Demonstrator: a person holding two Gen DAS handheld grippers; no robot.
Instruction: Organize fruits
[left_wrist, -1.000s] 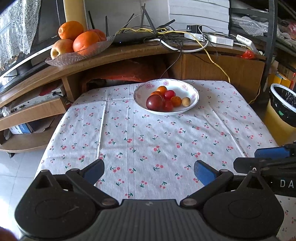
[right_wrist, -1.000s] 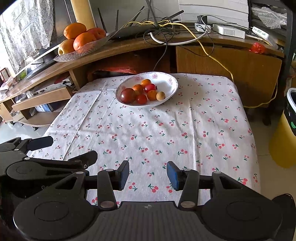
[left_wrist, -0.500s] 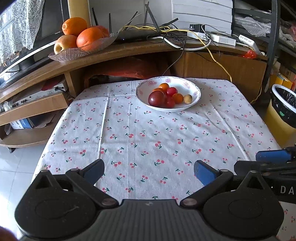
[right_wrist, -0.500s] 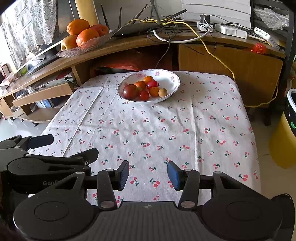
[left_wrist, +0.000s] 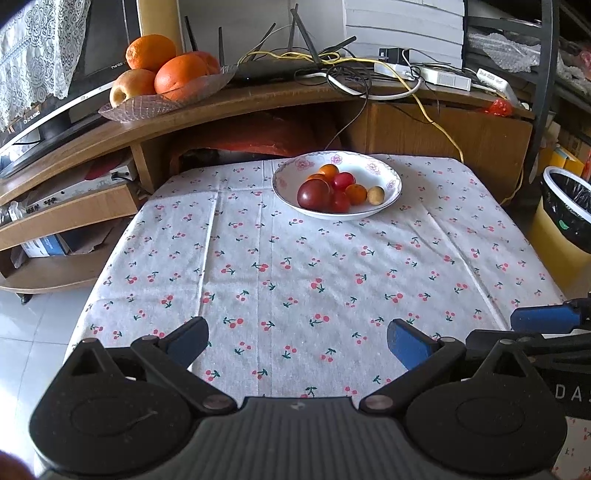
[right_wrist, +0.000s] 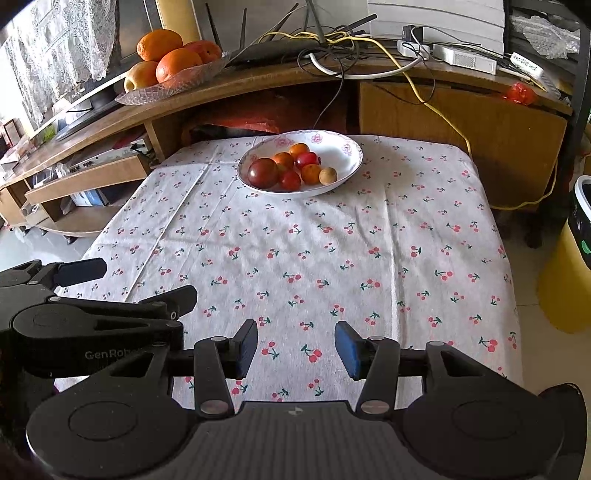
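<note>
A white floral bowl (left_wrist: 384, 173) (right_wrist: 345, 147) sits at the far side of the cherry-print tablecloth (left_wrist: 314, 273) (right_wrist: 314, 251). It holds several small fruits: a dark red tomato (left_wrist: 313, 195) (right_wrist: 263, 172), small red and orange ones, and a tan round one (left_wrist: 376, 195) (right_wrist: 328, 175). My left gripper (left_wrist: 297, 341) hangs open and empty over the near edge of the cloth. Beside it, my right gripper (right_wrist: 295, 349) is also open and empty. Each gripper shows at the side of the other's view.
A glass dish of oranges and an apple (left_wrist: 162, 79) (right_wrist: 170, 66) rests on the wooden shelf (left_wrist: 229, 107) behind the table, next to a router and tangled cables (left_wrist: 332, 70). A yellow bin with a black liner (left_wrist: 565, 218) stands at the right.
Both grippers have drawn back and risen slightly, so the bowl looks smaller and farther away. Both stay open and empty.
</note>
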